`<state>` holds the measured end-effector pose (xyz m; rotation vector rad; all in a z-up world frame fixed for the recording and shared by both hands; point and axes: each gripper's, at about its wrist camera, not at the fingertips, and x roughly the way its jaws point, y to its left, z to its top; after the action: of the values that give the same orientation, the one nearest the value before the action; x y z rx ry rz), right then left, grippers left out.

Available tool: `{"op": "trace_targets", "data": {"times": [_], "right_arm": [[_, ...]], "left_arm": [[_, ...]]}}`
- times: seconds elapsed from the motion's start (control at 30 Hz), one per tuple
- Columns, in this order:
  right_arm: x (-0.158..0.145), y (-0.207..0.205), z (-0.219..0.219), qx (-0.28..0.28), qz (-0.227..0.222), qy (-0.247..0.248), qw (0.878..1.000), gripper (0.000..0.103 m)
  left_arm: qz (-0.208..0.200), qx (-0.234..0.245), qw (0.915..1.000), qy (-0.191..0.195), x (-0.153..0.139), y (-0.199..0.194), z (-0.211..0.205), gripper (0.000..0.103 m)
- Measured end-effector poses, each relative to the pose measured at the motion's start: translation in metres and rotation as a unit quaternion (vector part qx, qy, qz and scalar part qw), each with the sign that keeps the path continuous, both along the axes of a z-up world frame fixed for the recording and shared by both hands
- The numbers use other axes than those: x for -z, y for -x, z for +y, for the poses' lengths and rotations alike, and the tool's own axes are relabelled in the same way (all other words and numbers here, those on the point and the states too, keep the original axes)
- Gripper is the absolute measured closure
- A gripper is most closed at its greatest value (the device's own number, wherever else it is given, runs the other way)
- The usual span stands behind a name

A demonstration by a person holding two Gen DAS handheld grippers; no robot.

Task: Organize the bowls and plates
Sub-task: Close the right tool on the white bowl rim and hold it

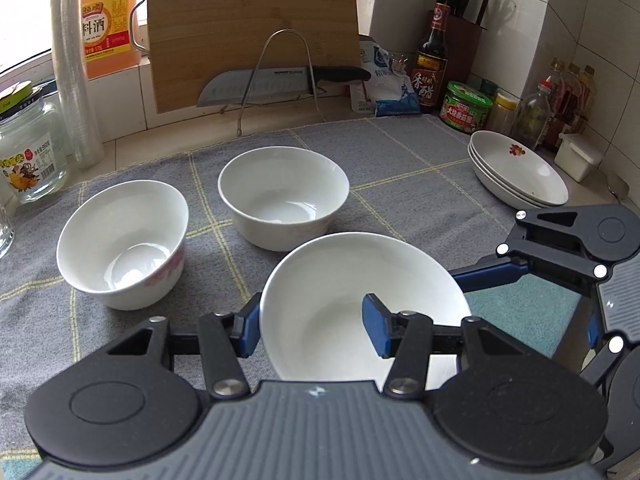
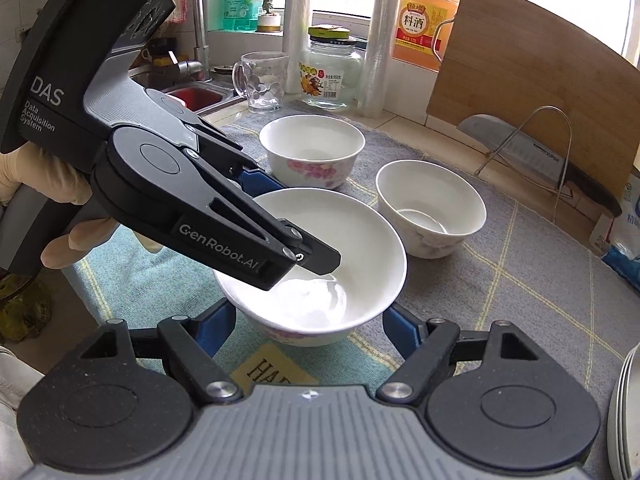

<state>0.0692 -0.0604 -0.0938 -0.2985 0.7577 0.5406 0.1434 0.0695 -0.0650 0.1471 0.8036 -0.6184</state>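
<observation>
Three white bowls stand on a grey checked cloth (image 1: 400, 168). The near bowl (image 1: 360, 300) sits between my left gripper's (image 1: 312, 328) blue pads: one outside its left wall, one inside. The jaws stand wide and do not clamp it. In the right wrist view the same bowl (image 2: 340, 240) lies between my right gripper's (image 2: 308, 324) open pads, with the left gripper (image 2: 256, 184) reaching over its rim. Two more bowls (image 1: 120, 240) (image 1: 284, 196) stand behind. A stack of white plates (image 1: 520, 168) lies at the right.
A cutting board (image 1: 252, 28) and knife (image 1: 280, 84) on a wire rack stand at the back. Bottles and jars (image 1: 464, 108) fill the right corner. A glass jar (image 1: 28, 152), cooking wine jug (image 1: 108, 20) and glass mug (image 2: 264, 80) stand at the left by the sink (image 2: 192, 96).
</observation>
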Motion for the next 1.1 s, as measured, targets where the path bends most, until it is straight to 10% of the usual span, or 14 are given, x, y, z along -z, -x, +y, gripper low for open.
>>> {"op": "trace_targets", "data": {"times": [1.1], "right_arm": [[0.013,-0.007,-0.078,0.066,0.031,0.007,0.997,0.019]], "left_arm": [[0.013,0.060,0.9981,0.006,0.016,-0.015,-0.084,0.052]]}}
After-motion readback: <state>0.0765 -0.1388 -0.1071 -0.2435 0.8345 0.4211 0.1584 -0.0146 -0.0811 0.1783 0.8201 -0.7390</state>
